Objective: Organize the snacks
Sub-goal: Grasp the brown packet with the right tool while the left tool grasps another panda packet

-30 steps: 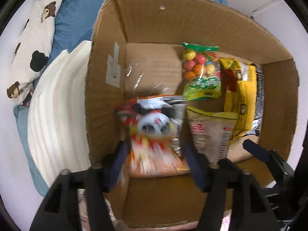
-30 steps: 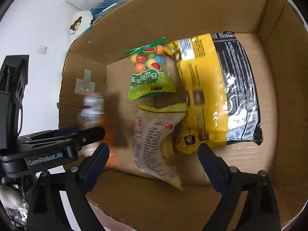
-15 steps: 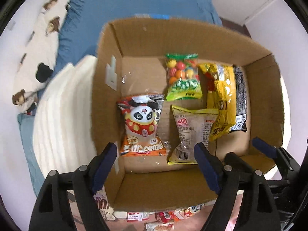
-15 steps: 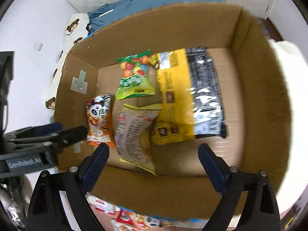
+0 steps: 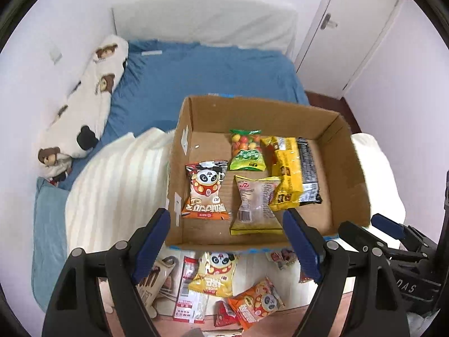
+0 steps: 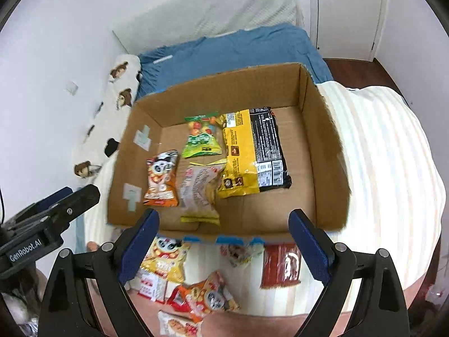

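An open cardboard box lies on the bed. Inside lie an orange panda snack bag, a green candy bag, a pale snack bag and a large yellow-black bag. Several loose snack packets, among them a yellow panda bag, lie in front of the box. My left gripper and right gripper are both open and empty, held above the box's near edge.
A cream striped blanket lies under and around the box. A blue sheet and a bear-print pillow lie behind. A white door stands at the back right. The other gripper shows at each view's edge.
My left gripper let go of the orange panda bag, which now lies in the box. Both grippers pulled back and up, out of the box, so the loose packets in front show.
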A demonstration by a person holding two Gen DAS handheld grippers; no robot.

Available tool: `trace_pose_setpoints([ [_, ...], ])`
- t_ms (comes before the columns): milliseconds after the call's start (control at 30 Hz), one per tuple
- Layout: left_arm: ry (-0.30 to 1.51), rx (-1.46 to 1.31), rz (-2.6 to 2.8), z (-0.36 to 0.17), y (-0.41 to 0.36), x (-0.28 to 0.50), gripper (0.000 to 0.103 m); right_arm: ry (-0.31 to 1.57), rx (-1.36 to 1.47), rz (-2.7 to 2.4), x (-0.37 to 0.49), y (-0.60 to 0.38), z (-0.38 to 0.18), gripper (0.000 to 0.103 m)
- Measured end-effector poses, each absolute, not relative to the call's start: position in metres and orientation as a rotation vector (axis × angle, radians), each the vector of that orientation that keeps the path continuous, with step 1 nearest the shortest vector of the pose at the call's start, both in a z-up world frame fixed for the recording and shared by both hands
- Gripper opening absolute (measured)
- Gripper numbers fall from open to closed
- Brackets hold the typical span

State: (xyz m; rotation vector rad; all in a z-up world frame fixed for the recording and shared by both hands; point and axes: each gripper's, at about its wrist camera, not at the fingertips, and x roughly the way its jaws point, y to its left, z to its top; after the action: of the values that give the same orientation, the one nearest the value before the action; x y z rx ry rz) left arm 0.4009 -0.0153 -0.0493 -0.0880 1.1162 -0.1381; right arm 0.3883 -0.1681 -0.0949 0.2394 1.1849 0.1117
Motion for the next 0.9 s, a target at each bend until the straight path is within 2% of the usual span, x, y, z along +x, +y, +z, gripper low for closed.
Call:
trace_pose_setpoints([
  [233,1.072,-0.034,-0.169,-0.047,-0.025,0.345,0.082,1.181,0.303,0.146,0.336,-0.185,-0.089,0.096],
  [567,1.377,0.266,-0.336,-0.185,-0.083,0.289,0.082,1.352,0.364,0.054,0.286,-0.233,-0.183,0.095],
  [767,1.445,0.438,-0.408,-0.234,-0.121,0.303,0.082,1.404,0.378,0.019,0.285,-0.249,-0.218,0.095],
  [900,1.492,0.408,-0.377,-0.253,-0.128,0.323,0.082,1.399,0.373,0.005,0.294,-0.252,-0.226,0.095],
])
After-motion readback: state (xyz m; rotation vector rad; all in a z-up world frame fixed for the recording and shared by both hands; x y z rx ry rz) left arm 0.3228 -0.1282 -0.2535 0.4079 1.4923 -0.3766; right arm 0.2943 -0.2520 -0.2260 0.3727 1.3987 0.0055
